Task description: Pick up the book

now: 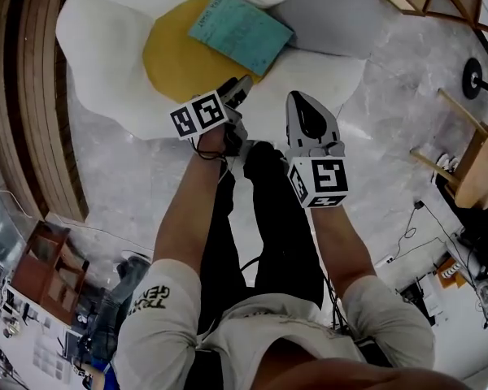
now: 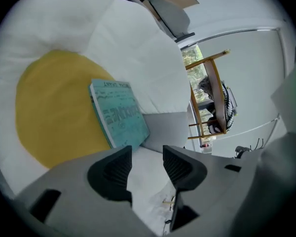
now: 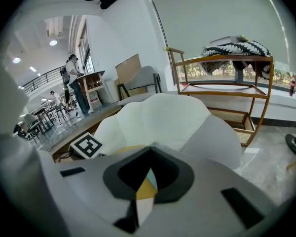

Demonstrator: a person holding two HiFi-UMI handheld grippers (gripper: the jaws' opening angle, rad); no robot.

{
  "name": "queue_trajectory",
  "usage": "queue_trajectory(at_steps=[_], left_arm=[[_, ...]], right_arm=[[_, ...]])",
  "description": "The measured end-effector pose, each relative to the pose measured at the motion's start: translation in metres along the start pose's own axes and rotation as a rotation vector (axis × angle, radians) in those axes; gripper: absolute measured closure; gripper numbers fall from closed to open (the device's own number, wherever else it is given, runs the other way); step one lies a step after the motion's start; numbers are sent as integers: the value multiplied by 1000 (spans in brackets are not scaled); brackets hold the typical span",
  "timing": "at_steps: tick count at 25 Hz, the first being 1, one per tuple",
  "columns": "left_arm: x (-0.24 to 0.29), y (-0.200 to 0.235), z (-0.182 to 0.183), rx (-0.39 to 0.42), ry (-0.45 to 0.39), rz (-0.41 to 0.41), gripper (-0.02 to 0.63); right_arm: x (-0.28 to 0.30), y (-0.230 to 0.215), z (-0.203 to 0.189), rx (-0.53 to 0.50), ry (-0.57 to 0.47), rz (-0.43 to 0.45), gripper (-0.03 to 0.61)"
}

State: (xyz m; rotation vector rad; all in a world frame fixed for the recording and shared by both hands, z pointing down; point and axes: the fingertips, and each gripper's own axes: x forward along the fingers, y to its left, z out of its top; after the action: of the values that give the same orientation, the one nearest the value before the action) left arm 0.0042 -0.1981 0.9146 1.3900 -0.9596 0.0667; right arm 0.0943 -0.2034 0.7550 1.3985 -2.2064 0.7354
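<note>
A teal book [image 1: 240,31] lies flat on the yellow middle [image 1: 175,63] of a white egg-shaped cushion [image 1: 106,47], with one corner over a grey pillow [image 1: 325,23]. My left gripper [image 1: 237,92] hangs just short of the book's near edge, its jaws open and empty. In the left gripper view the book [image 2: 121,117] lies ahead and to the left of the left gripper [image 2: 147,154]. My right gripper [image 1: 298,100] is beside it over the cushion's white rim, shut on nothing. The right gripper view shows the right gripper [image 3: 149,149] with its tips together and the cushion [image 3: 163,117] beyond.
A curved wooden platform [image 1: 32,96] runs along the left. Wooden furniture [image 1: 480,165] stands at the right, and a wooden rack [image 3: 222,83] behind the cushion. The person's legs in black trousers [image 1: 268,218] stand on the marble floor [image 1: 390,120]. People [image 3: 71,73] stand far off.
</note>
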Motion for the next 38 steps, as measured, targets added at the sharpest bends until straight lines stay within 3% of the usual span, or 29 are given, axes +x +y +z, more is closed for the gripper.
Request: queue_trajectory(at_steps=[7,14,31,38], left_arm=[[39,37,-2,-145,-33,6,388],[61,70,-1,-209,-56,34,365],[88,87,4,-232,-102,27,348],[92,83,7,-256,-115,-30,348]], right_arm=[[16,-15,-15,18,22,10,552],[32,-29,-24,11,33,20,552],[39,-62,-47,48,75,14,552],[34,-66,-57,65,97,16,552]])
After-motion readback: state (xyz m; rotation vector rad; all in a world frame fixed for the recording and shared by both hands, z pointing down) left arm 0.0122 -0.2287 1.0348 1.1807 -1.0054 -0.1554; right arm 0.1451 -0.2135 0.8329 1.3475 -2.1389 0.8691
